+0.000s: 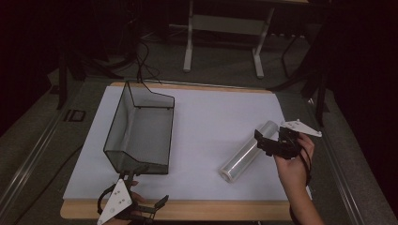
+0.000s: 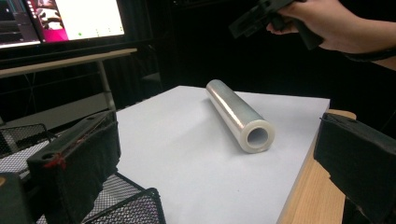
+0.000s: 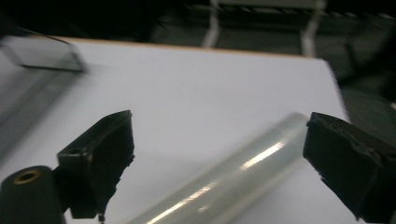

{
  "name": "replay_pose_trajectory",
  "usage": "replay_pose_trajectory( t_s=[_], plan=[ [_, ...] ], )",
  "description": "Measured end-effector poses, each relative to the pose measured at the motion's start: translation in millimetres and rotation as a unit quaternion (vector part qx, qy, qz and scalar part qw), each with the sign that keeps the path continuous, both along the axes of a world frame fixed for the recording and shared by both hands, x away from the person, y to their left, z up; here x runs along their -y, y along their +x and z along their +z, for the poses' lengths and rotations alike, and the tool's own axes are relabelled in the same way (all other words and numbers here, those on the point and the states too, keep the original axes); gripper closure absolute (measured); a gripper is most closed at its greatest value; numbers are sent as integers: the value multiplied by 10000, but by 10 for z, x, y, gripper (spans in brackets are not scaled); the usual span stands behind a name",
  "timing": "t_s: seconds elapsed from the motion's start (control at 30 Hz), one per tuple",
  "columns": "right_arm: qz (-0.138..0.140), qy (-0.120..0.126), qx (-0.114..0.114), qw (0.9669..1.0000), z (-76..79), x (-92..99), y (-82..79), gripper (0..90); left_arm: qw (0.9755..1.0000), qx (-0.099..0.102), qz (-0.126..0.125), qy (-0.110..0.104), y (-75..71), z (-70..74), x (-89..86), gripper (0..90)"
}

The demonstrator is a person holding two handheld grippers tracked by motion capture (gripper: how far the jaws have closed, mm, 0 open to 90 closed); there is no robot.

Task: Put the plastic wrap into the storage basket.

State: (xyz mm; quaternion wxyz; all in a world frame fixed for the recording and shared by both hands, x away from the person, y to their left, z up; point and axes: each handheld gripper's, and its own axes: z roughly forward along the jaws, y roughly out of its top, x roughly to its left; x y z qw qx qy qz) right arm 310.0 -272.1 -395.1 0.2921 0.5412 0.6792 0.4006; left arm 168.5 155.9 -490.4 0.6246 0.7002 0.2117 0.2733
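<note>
Roll of clear film (image 1: 248, 152) lies on its side on the white sheet (image 1: 206, 140) covering the counter (image 1: 187, 209), right of centre, set diagonally: open core end toward the near edge, other end pointing to the far right. In the left gripper view the roll (image 2: 236, 114) shows its hollow core facing the camera, nothing touching it.

Right hand-held gripper (image 1: 272, 139) hovers over the roll's far end, held in the person's right hand (image 1: 293, 164). Jaws spread wide & released; in the right gripper view the roll (image 3: 233, 179) runs diagonally below & between the two black jaws, but the pads aren't pressing on it, gap visible each side. That view is blurred. In the left gripper view the right one (image 2: 261, 16) sits up in the air, apart from the roll.

Left hand-held gripper (image 1: 152, 190) is at the counter's near-left edge, just in front of the black wire-mesh basket (image 1: 141, 131). Jaws wide apart, released, nothing between them. Basket stands on the sheet's left part, well apart from the roll; its mesh rim (image 2: 135, 205) shows just under the left jaw.
</note>
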Motion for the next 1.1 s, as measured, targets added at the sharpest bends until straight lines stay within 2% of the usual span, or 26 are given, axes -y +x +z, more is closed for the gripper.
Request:
replay_pose_trajectory(
  t_s=[0.1,0.17,0.23,0.27,0.3,0.33,0.4,0.53,0.63,0.77,0.87,0.9,0.97,1.03,1.1],
  plan=[
    [-194,4,-204,9996,-37,19,91,81,10000,2,-4,26,0,-2,4,12],
    [-433,98,-491,9978,-93,57,201,82,10000,15,-8,31,-3,-1,5,12],
    [-636,44,-632,9960,-132,88,271,82,10000,17,-8,33,-3,-2,5,12],
    [-636,44,-632,9960,-132,88,271,82,10000,17,-8,33,-3,-2,5,12],
    [-724,83,-728,9947,-148,108,306,82,10000,10,-11,33,2,-5,5,12],
    [-893,71,-918,9917,-187,147,393,81,10000,3,-10,42,4,-6,6,12],
    [-1004,79,-1207,9876,-230,175,478,81,10000,4,-16,41,4,-8,9,12],
    [-1245,150,-1543,9800,-327,220,618,81,10000,1,-44,55,-2,-11,22,12],
    [-1364,178,-1699,9758,-406,236,692,82,10000,0,-52,79,-3,-16,33,12],
    [-1496,357,-1808,9714,-520,221,746,82,9999,3,-50,138,-4,-22,45,12],
    [-1628,450,-2047,9642,-633,224,802,82,9999,8,-64,151,-10,-26,50,12],
    [-1675,397,-2093,9626,-675,226,818,82,9998,16,-65,164,-11,-26,51,12],
    [-1713,515,-2318,9562,-759,231,850,83,9998,18,-70,178,-12,-28,50,12],
    [-1774,575,-2371,9534,-838,239,871,85,9998,17,-68,180,-8,-31,50,12],
    [-1745,821,-2432,9506,-892,234,896,85,9998,-8,-60,178,0,-34,55,12]
  ],
)
